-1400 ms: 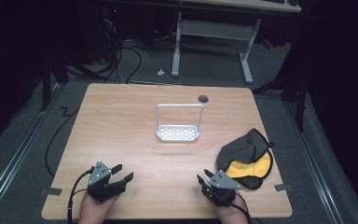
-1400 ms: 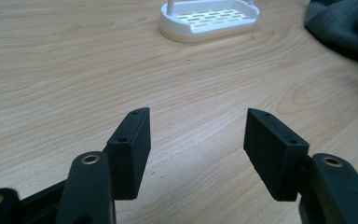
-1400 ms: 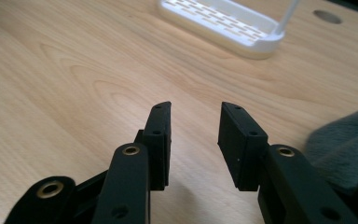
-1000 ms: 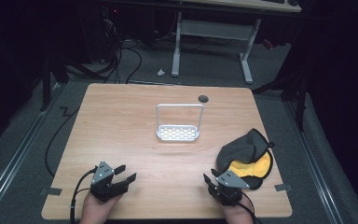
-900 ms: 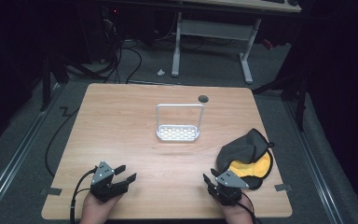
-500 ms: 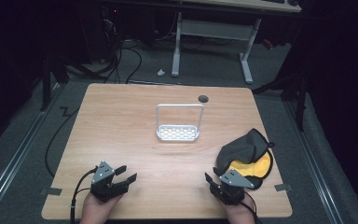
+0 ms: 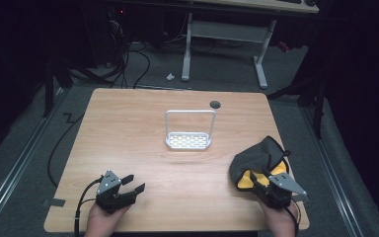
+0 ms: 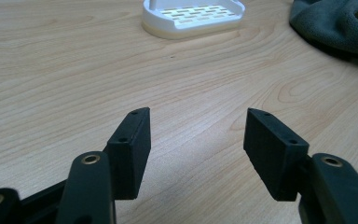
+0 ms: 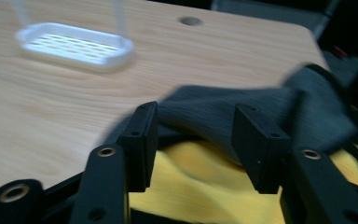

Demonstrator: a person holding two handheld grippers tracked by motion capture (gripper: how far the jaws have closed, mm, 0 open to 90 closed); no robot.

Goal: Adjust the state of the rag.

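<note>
Since the earlier high-view frames, my right gripper (image 7: 262, 180) has shifted rightward and toward the grey-and-yellow cloth (image 7: 257, 160), and now sits at its near edge; my left gripper (image 7: 130, 185) has barely changed place at the near left of the table (image 7: 128, 128).

Left gripper: jaws apart, nothing between them. In the left gripper view (image 8: 196, 133) bare wood grain shows in the gap. It points across the table toward the white slotted tray (image 8: 193, 17), which lies well ahead; the cloth (image 8: 335, 25) sits off to the upper right of that view. My left hand (image 7: 100, 222) enters from the bottom edge of the high view, with the cable (image 7: 80, 207) trailing beside it.

Right gripper: jaws apart. In the right gripper view (image 9: 193, 140) the dark grey fold of the cloth (image 9: 242, 109) lies across and beyond the gap, with the yellow lining (image 9: 191, 182) beneath and between the jaws. Whether either pad touches the fabric, I cannot tell; the frame is slightly blurred. My right hand (image 7: 279, 224) is at the near right edge of the table.

The tray (image 7: 188, 140), with its upright wire hoop (image 7: 189, 114), stands near the table's middle, well apart from both grippers. A round cable hole (image 7: 215, 104) lies beyond it near the far edge. The cloth rests crumpled on the right side, grey outside, yellow inside.
</note>
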